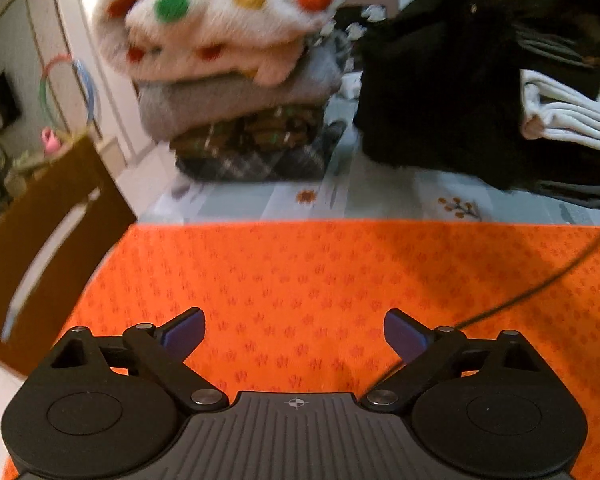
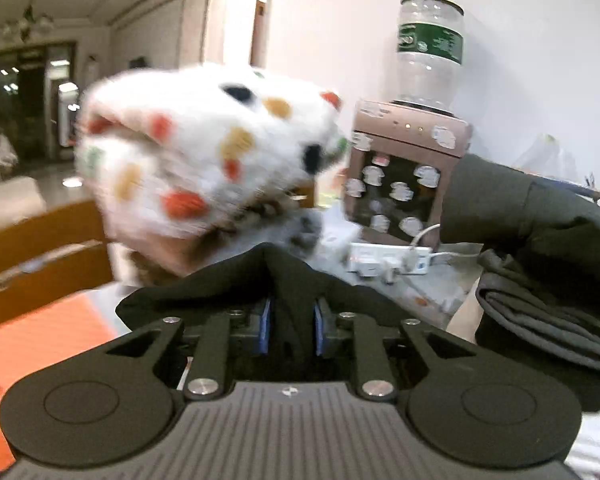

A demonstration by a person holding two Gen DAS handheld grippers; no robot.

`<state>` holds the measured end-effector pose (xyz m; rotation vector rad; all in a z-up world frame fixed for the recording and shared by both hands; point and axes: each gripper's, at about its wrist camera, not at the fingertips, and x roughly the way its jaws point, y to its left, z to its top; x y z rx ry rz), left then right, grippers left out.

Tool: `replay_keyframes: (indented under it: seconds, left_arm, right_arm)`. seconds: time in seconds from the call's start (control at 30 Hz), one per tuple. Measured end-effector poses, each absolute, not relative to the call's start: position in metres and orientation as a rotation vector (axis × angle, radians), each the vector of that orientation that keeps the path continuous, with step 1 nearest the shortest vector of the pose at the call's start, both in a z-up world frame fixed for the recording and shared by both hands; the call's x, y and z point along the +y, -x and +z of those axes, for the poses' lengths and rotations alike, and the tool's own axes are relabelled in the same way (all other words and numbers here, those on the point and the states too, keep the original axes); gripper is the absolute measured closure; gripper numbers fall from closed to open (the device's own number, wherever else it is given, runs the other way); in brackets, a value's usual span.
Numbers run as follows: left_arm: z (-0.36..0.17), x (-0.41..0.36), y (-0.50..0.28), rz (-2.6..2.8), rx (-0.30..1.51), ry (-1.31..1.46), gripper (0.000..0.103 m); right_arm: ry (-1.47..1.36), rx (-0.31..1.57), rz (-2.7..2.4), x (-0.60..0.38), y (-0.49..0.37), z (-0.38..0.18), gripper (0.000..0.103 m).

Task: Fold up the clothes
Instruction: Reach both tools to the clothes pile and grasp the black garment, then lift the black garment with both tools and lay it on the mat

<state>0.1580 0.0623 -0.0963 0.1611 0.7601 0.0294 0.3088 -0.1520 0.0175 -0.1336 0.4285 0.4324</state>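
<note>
My right gripper [image 2: 291, 330] is shut on a fold of a black garment [image 2: 284, 280], which bunches up between its blue pads and rises to a peak in front of them. Dark clothing [image 2: 540, 232] also lies heaped to the right. My left gripper [image 1: 294, 332] stands open above the orange patterned cloth [image 1: 320, 280], with nothing between its fingers. Beyond the orange cloth, a stack of folded clothes [image 1: 240, 120] is topped by a white fluffy piece with coloured dots [image 1: 220, 20]. A black pile [image 1: 440, 92] with white folded items [image 1: 568, 120] lies at the far right.
A wooden chair back [image 1: 40, 248] stands at the table's left edge. The dotted fluffy piece [image 2: 204, 156] looms close ahead of the right gripper. A water dispenser [image 2: 408, 176] with a bottle [image 2: 428, 48] and a white power strip [image 2: 388, 260] sit by the wall. A thin black cable [image 1: 540, 288] crosses the orange cloth.
</note>
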Motion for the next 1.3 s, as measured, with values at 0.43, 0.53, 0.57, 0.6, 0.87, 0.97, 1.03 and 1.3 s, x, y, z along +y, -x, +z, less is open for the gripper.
replay_keyframes:
  seconds: [0.43, 0.53, 0.57, 0.6, 0.87, 0.97, 1.03, 1.3]
  left_arm:
    - [-0.067, 0.015, -0.046, -0.357, 0.54, -0.41, 0.072]
    - [-0.054, 0.022, -0.014, -0.454, 0.571, -0.354, 0.083]
    - [-0.049, 0.026, -0.004, -0.481, 0.58, -0.327, 0.084]
    - [-0.043, 0.032, 0.002, -0.493, 0.59, -0.292, 0.085]
    - [-0.033, 0.057, 0.0, -0.425, 0.689, -0.182, 0.086]
    - [-0.052, 0.06, -0.021, -0.365, 0.715, -0.15, 0.085]
    - [-0.061, 0.062, -0.035, -0.322, 0.717, -0.138, 0.085]
    - [-0.062, 0.054, -0.066, -0.241, 0.675, -0.175, 0.063]
  right_arm:
    - [-0.055, 0.682, 0.676, -0.184, -0.104, 0.051, 0.081]
    - [-0.154, 0.749, 0.692, -0.198, -0.074, 0.051, 0.081]
    - [-0.183, 0.767, 0.699, -0.203, -0.068, 0.052, 0.081]
    - [-0.217, 0.784, 0.704, -0.207, -0.062, 0.052, 0.081]
    - [-0.404, 0.94, 0.742, -0.222, -0.089, 0.014, 0.079]
    - [-0.362, 0.965, 0.721, -0.215, -0.116, -0.01, 0.078]
    - [-0.319, 0.934, 0.71, -0.21, -0.132, -0.023, 0.076]
    - [-0.109, 0.784, 0.521, -0.204, -0.181, -0.031, 0.049]
